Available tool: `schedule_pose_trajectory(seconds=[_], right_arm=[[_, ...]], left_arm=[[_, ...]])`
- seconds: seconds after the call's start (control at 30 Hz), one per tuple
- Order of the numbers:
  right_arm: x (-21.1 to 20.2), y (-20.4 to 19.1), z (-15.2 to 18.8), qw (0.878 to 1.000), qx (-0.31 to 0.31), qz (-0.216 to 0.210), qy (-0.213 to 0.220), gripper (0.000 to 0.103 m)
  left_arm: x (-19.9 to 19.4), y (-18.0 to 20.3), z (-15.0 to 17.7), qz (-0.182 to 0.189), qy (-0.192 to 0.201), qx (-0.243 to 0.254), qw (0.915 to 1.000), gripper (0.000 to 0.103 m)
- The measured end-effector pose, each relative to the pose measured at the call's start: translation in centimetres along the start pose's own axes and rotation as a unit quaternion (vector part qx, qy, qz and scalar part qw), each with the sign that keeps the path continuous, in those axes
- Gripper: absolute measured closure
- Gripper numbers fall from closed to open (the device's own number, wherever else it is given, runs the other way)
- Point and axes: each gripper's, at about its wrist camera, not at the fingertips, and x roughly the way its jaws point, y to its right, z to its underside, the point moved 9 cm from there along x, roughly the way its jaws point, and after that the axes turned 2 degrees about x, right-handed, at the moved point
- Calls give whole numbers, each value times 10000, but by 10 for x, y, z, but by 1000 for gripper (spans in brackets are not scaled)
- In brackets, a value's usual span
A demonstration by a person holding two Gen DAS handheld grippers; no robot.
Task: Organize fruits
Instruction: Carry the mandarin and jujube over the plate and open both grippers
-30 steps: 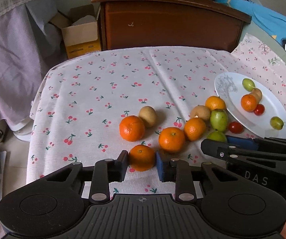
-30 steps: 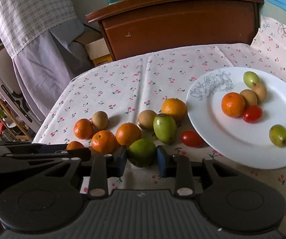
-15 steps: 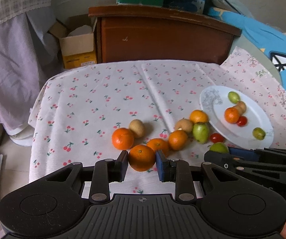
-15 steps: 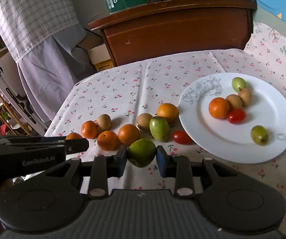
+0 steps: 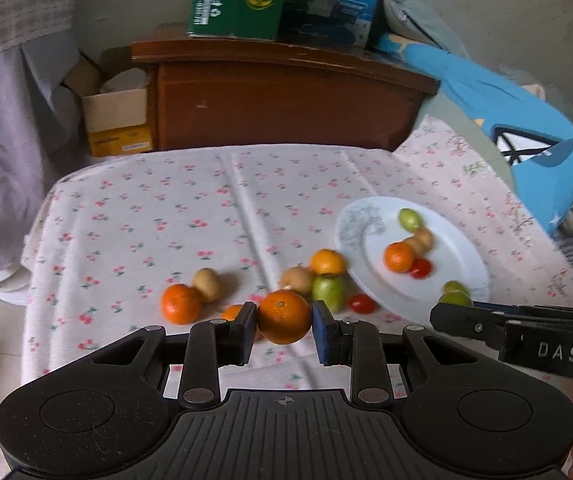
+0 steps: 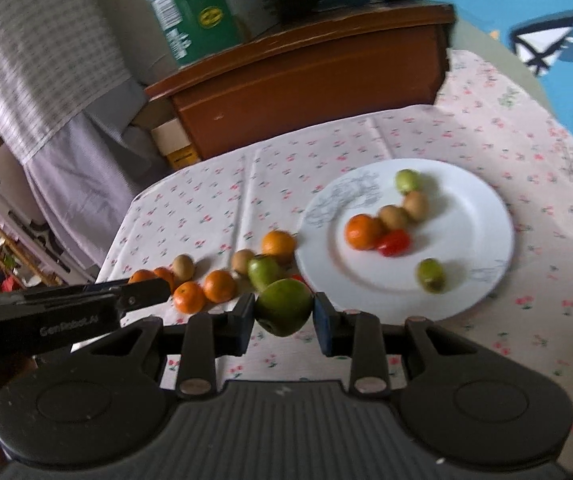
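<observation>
The task looks partly done: the plate (image 6: 482, 216) already carries six small fruits, an orange one, two brown, one red and two green, while a cluster of oranges, brown and green fruits and a tomato (image 5: 361, 303) lies on the surface (image 5: 166, 208) just left of it. Two more fruits are in hand. The left gripper (image 5: 284, 322) pinches an orange (image 5: 283, 317) between its fingers, clear of the cloth and above the cluster. The right gripper (image 6: 284, 312) pinches a green fruit (image 6: 284, 306) the same way, held near the plate's near-left rim. Both likely go to the plate.
</observation>
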Motion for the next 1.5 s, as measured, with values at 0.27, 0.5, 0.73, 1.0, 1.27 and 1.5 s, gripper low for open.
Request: schedule_pose_trajectory(seconds=[0.27,0.5,0.73,1.0,1.27,1.5], right_arm=[[-16,33,-24,9989,302,294,213,72],[-18,57,-39,9966,587,453,355,72],[-8,71,-47,9943,769,625,402,72],[7,89,-47,9902,1136,775,235,72],[19,105,-41,9841,1479,976,56,72],[30,111,-37,9814,1588,1079,-38,72]], left_arm=[[10,34,-13,254,46,145,9996,76],[23,63,-22,444,69,348,9984,76],[47,81,-22,543,-81,393,9977,76],[71,90,-22,602,-243,351,9973,76],[89,100,-18,674,-377,430,9961,76],[103,101,-14,687,-481,444,9955,75]])
